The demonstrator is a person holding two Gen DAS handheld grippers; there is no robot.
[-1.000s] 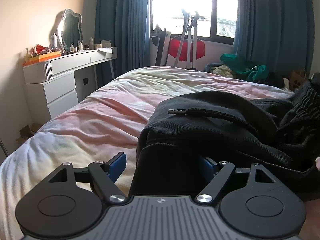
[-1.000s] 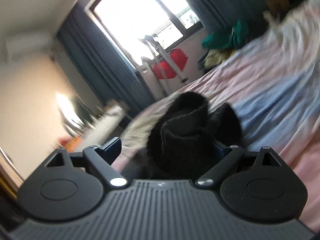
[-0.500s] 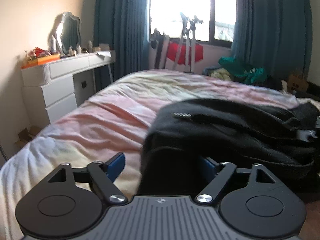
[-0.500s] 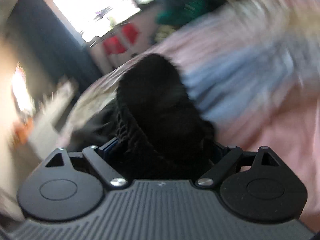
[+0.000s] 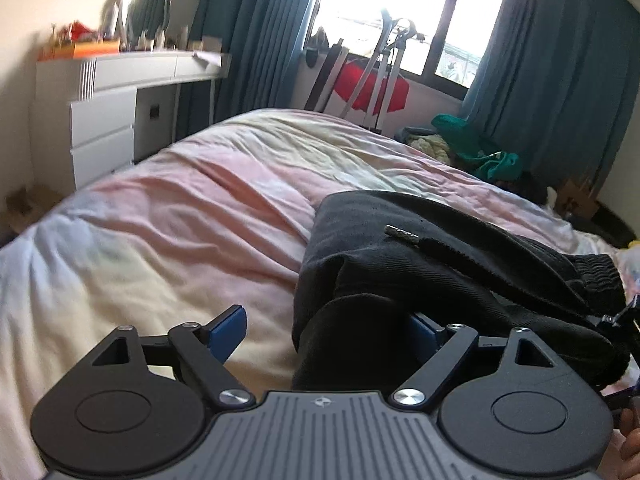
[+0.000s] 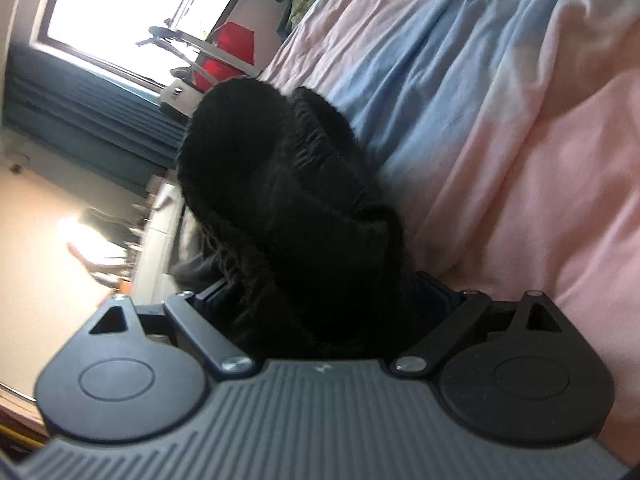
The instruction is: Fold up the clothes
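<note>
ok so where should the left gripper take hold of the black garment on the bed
Probably the near folded edge of the black garment, coming in low from the person's side with the left gripper. That edge is a thick roll standing up off the bedspread, already lying between the open jaws, so the pads can close across it.

Right gripper tilted hard, room leaning sideways beyond it. Bunched black knit garment filling the gap between the fingers, ribbed edge standing up ahead of the gripper, both blue pads mostly buried in cloth. Whether pads press or merely flank the fabric: not clear. Bed right of and ahead of the gripper, rumpled cover in pink and pale blue. Window far ahead to the upper left, dark teal curtain below it, something red beside a pale metal stand. Left side blurred, pale wall.
</note>
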